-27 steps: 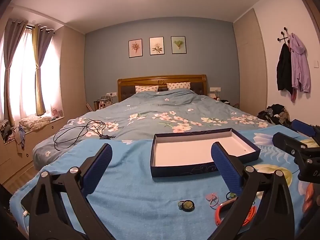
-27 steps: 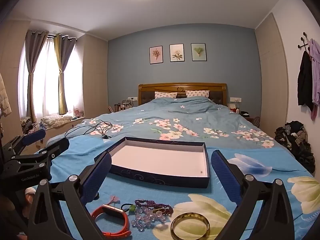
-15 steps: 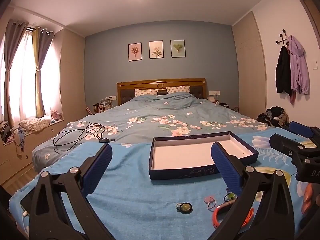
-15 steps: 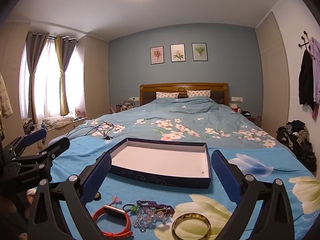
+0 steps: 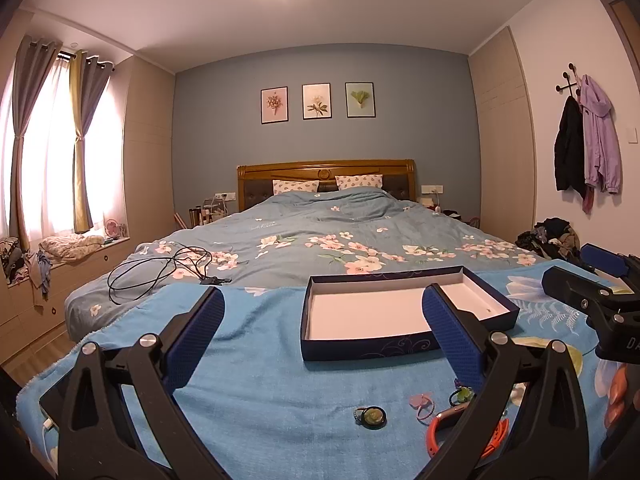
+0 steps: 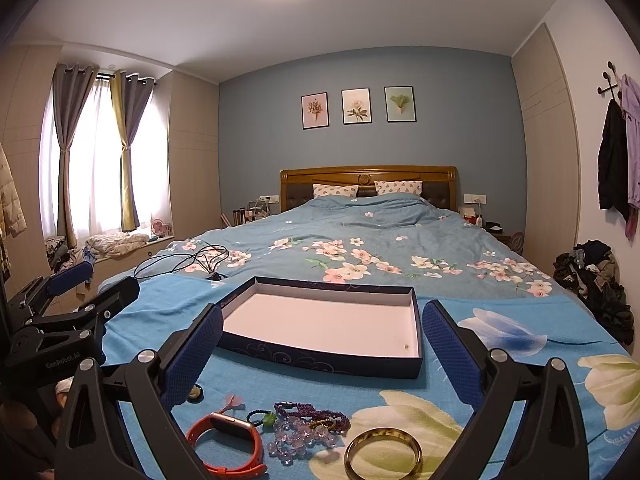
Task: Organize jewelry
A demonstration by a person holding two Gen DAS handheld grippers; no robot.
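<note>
Jewelry (image 6: 308, 428): lay near us, outside the box (image 6: 320, 364).
Grippers: we held both spread, empty.
Risk: beads might tangle, snagging neighbours.

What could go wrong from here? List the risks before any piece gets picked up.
1. The purple bead strands and clear beads lie tangled together; lifting one may drag the other.
2. The gold bangle lies flat on the soft blanket, so it may slip from the jaws.
3. The box sits on bedding; a nudge from the right gripper could shift it.
</note>
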